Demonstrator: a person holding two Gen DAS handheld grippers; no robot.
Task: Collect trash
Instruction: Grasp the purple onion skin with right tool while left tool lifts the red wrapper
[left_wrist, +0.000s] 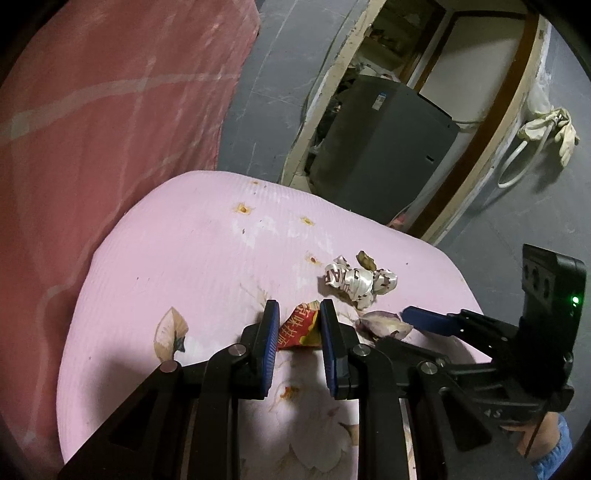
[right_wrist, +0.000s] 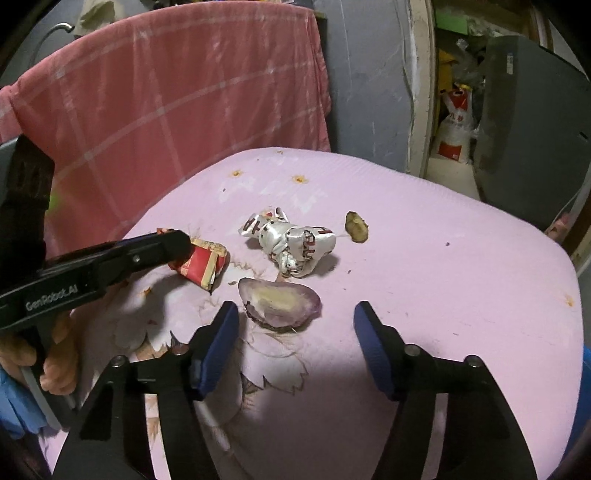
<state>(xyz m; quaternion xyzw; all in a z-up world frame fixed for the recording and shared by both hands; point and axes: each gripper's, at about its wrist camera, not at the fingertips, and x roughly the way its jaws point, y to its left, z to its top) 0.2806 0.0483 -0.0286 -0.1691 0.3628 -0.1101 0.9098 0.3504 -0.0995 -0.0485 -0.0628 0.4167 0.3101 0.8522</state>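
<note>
A crumpled red and yellow wrapper (left_wrist: 301, 326) lies on the pink cushion (left_wrist: 177, 258) between the fingers of my left gripper (left_wrist: 297, 314), which is closed around it. In the right wrist view the same wrapper (right_wrist: 201, 266) sits under the left gripper's finger (right_wrist: 162, 245). My right gripper (right_wrist: 295, 314) is open, just in front of a purple peel (right_wrist: 279, 301). The right gripper's fingertip (left_wrist: 424, 319) shows next to the peel (left_wrist: 384, 323) in the left wrist view. A crumpled silver wrapper (right_wrist: 293, 245) and a small brownish scrap (right_wrist: 356, 227) lie farther back.
A red checked cloth (right_wrist: 177, 99) hangs behind the cushion. A grey box (left_wrist: 384, 140) stands in a doorway at the back right, with a red and white sack (right_wrist: 456, 125) beside it. The cushion edge (right_wrist: 561, 295) drops off at the right.
</note>
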